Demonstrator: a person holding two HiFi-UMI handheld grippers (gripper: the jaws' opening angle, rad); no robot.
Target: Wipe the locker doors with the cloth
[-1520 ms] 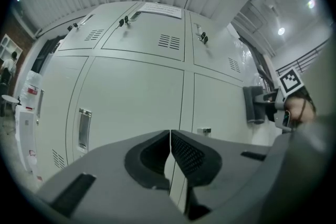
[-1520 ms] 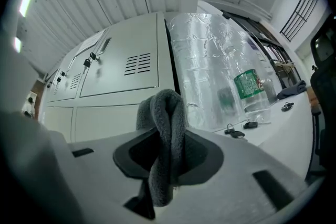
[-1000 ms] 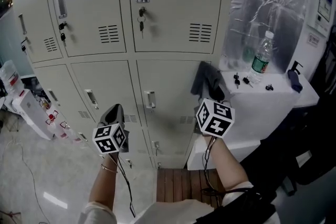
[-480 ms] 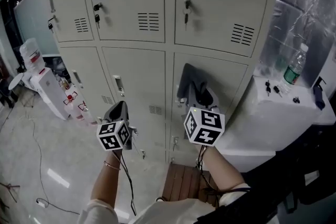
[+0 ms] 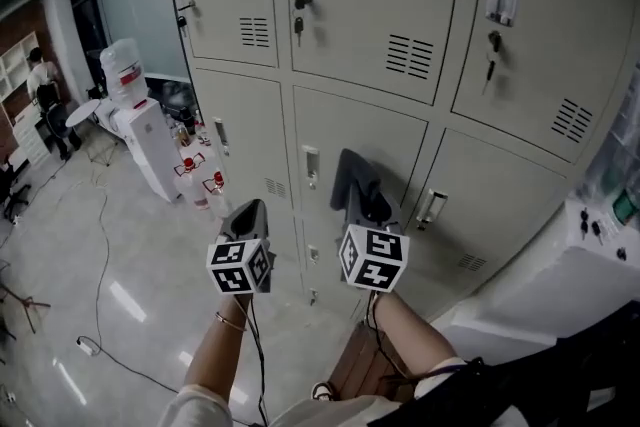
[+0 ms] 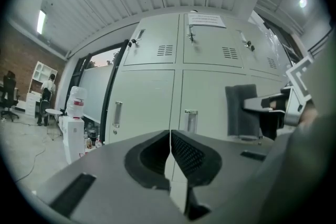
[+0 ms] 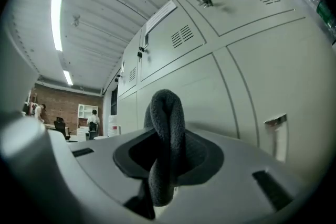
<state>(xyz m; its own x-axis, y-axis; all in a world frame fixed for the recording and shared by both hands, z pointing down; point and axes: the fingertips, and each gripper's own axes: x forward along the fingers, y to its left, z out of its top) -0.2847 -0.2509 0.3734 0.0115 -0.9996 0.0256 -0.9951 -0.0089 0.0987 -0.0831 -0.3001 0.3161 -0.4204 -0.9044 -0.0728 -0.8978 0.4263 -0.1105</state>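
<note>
Cloth [image 5: 353,183]: dark, folded, clamped in right gripper [image 5: 368,211] fingers [image 7: 202,157] at centre frame, near the lower locker doors [image 5: 350,130]; touching or not, cannot tell. Likely soft, light and limp; best pinched across a thick fold, flap left free. Left gripper [image 5: 250,213] fingers [image 6: 191,157] closed together, holding nothing. Seen only in head view: flap above the fingers. Only in right gripper view: fold bulging through the grip.

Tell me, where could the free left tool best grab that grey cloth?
Probably the folded bulk of the cloth that sticks out past the right gripper, which pinches its near end. Come from the left, where the left gripper sits beside it; its jaws are shut and must open first.
</note>
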